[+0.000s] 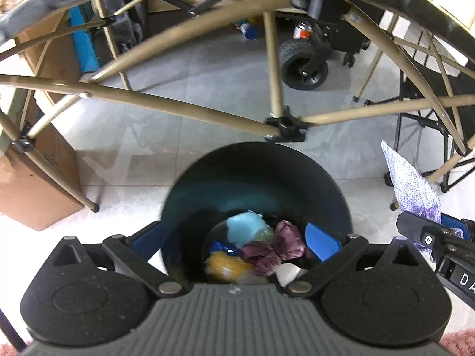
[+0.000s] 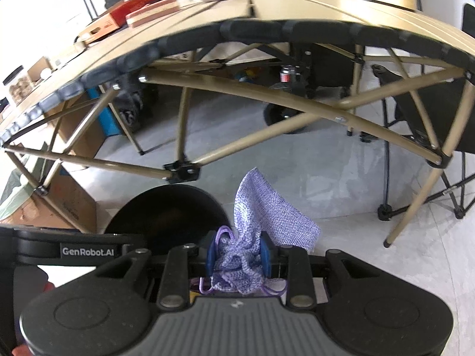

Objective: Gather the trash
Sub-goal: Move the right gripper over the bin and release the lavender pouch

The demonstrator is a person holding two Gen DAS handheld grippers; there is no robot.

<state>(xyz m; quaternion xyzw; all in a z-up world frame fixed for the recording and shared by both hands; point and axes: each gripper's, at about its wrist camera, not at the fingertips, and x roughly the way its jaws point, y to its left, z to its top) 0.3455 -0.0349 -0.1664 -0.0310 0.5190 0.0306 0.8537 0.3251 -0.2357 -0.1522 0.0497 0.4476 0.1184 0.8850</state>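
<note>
Black plastic forms the trash bin [image 1: 255, 190], which is sitting on the floor at the centre of the left wrist view. Crumpled items are already lying inside it: a light-blue wad [image 1: 246, 227], a maroon cloth [image 1: 273, 249] and a yellow piece [image 1: 225, 265]. The left gripper [image 1: 237, 238] is standing wide, its blue pads straddling the bin rim and gripping nothing. At 3 o'clock the right gripper [image 1: 436, 225] is coming into frame.

In the right wrist view, the right gripper [image 2: 237, 252] is clamping narrowly on a purple mesh cloth [image 2: 273, 213] (its drawstrings are trailing back toward the body). The bin [image 2: 166, 210] is lying at 10 o'clock of the pads. By this evidence collection is well advanced; dropping this cloth in is still outstanding.
</note>
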